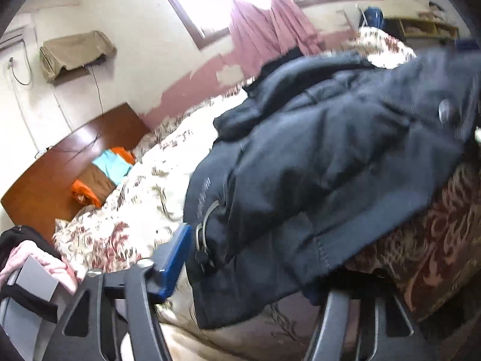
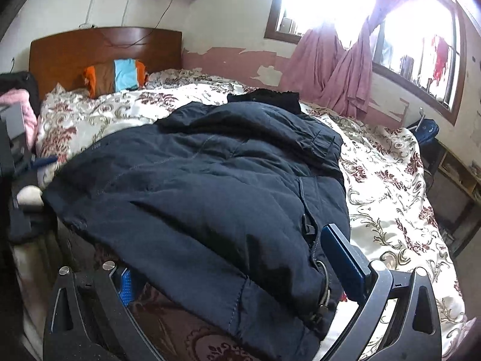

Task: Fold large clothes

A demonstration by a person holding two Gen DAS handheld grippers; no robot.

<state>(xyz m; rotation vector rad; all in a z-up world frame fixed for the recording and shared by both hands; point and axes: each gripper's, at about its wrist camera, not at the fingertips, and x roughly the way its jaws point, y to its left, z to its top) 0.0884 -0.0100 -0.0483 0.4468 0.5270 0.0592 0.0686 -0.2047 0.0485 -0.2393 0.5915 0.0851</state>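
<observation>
A large dark navy padded jacket (image 2: 210, 186) lies folded on the bed, its hem toward me. In the left wrist view the jacket (image 1: 315, 165) fills the middle and right. My left gripper (image 1: 252, 276) is open; its blue left finger (image 1: 174, 258) is beside the jacket's hem and metal buckle (image 1: 203, 240), the right finger hidden under the cloth. My right gripper (image 2: 240, 273) is open, with the jacket's near hem lying between its blue fingers (image 2: 345, 258).
The bed has a floral quilt (image 2: 384, 186) and a wooden headboard (image 2: 99, 51). An orange, brown and blue pillow (image 2: 117, 75) lies at its head. Pink curtains (image 2: 339, 69) hang by bright windows. A black garment (image 2: 267, 97) lies beyond the jacket. Pink cloth (image 1: 39, 267) sits left.
</observation>
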